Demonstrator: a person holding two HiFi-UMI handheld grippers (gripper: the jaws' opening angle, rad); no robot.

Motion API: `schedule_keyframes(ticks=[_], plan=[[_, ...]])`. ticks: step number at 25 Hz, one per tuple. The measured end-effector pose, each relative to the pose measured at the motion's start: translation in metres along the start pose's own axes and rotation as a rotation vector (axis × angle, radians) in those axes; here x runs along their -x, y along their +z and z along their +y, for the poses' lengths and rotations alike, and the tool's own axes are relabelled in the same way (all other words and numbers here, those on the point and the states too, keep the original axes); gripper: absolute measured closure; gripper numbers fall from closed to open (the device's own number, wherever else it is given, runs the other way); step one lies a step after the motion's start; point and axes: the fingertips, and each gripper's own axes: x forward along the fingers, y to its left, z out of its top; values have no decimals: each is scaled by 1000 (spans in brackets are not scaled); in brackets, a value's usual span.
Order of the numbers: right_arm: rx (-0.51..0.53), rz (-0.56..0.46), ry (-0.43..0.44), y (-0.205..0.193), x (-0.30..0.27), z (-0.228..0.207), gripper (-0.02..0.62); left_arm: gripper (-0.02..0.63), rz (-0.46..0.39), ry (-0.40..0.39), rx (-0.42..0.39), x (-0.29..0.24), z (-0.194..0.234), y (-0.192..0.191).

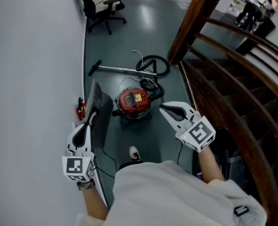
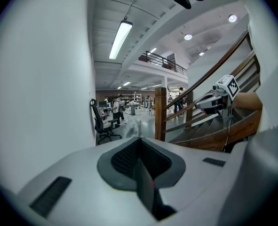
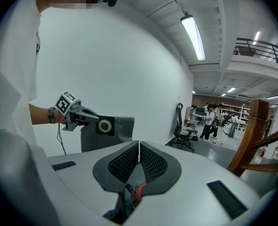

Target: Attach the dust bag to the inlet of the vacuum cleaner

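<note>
Head view shows left gripper (image 1: 92, 119) clamping dust bag (image 1: 103, 108), right gripper (image 1: 164, 109) closed empty

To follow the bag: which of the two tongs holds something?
The left tongs: they grip the grey dust bag; the right tongs are shut and empty.

Red vacuum cleaner (image 1: 135, 101) on dark teal floor (image 1: 129, 36), plain grey dust bag (image 1: 101, 119) at its 9 o'clock, brown stair railing (image 1: 191, 23) at 3 o'clock.

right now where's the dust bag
Head view, left side: the dust bag is gripped in the left tool, close to the white wall, just left of the red vacuum cleaner.
</note>
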Motion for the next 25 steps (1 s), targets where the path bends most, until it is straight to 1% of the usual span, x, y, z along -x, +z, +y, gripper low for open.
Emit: schedule_keyframes(ticks=[4,8,13,18,22,25], plan=[[-32,29,-31,-6,-10,-13,566,588,8,8,8,-7,7,1],[-44,35,13,-5,-23,-12,565,588,32,3,7,-10,14,-2],[-43,38,27,-7,-36,-24,565,588,46,-10,-1,-17,16,-5],[-90,27,131,-13,-60,-32,563,588,88,47,16,-28,29,-13],[-71,37,177,-23,-89,-48,563,588,109,75,8,-44,40,-18],[-22,64,218,-32,-113,-57,563,588,117,119,26,-49,48,-20]])
